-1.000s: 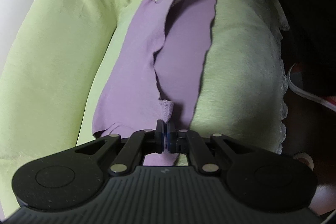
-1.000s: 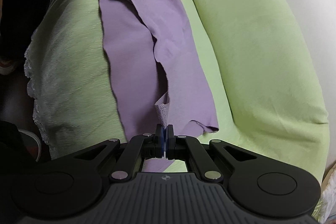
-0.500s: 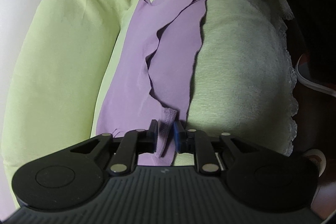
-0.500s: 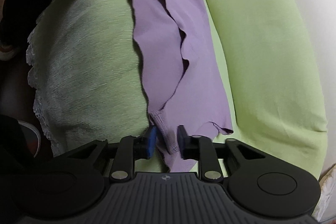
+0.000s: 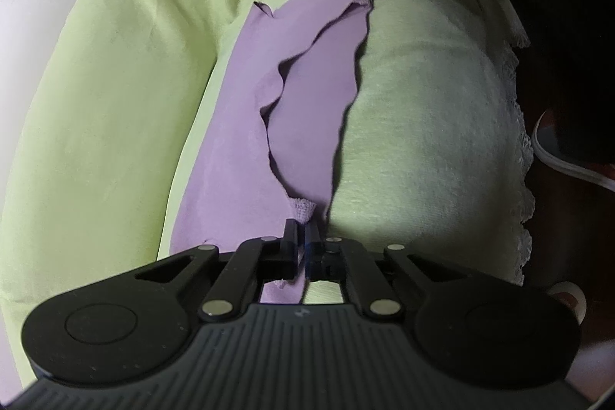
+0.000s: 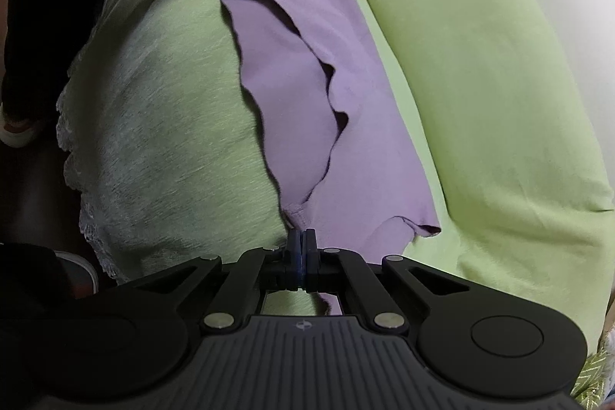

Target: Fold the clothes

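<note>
Purple garment (image 5: 307, 110): thin, limp, light knit lying in a long strip down mid-frame on the green sofa (image 5: 423, 125); likely best taken at its hemmed corners. Left gripper (image 5: 302, 237) and right gripper (image 6: 302, 244) have both just closed, each pinching a hemmed corner at lower centre.

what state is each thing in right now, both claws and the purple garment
left claw: shut on a hemmed corner of the purple garment, its jaws having just closed
right claw: shut on the other hemmed corner, its jaws having just closed
purple garment: folded over lengthwise, rumpled, lying on the green sofa cover
green sofa cover: spread over the seat, lace edge hanging at the front
</note>
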Demonstrator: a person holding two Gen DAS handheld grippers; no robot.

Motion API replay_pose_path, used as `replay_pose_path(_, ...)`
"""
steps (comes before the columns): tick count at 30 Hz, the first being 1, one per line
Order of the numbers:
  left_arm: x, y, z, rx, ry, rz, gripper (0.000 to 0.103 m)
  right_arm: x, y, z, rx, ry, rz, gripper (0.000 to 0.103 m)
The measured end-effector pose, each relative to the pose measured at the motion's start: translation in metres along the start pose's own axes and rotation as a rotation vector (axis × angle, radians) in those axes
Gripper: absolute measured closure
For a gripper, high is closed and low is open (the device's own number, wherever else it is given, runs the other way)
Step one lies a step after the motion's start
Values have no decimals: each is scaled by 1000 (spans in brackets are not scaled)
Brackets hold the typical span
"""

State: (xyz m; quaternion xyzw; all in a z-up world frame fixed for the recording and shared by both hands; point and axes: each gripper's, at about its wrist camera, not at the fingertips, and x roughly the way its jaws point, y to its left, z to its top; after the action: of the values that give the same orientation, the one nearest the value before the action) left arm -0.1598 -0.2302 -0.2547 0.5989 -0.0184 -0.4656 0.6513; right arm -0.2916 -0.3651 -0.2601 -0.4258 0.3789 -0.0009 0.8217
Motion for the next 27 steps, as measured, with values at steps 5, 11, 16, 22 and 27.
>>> replay_pose_path(5, -3, 4, 1, -21, -2, -30, 96, -15, 2, 5, 21, 18, 11, 88)
replay_pose_path(11, -22, 62, 4, -247, -64, -99, 96, -38, -65, 19, 442, -94, 122, 85)
replay_pose_path(16, 27, 97, 10, -534, 2, -94, 96, 8, -106, 33, 747, -109, 169, 85)
replay_pose_path(22, 47, 88, 1, -597, 67, -161, 96, 39, -106, 8, 961, 11, 245, 85)
replay_pose_path(27, 57, 120, 16, -668, 4, -168, 96, 46, -131, 0, 1002, -27, 172, 86)
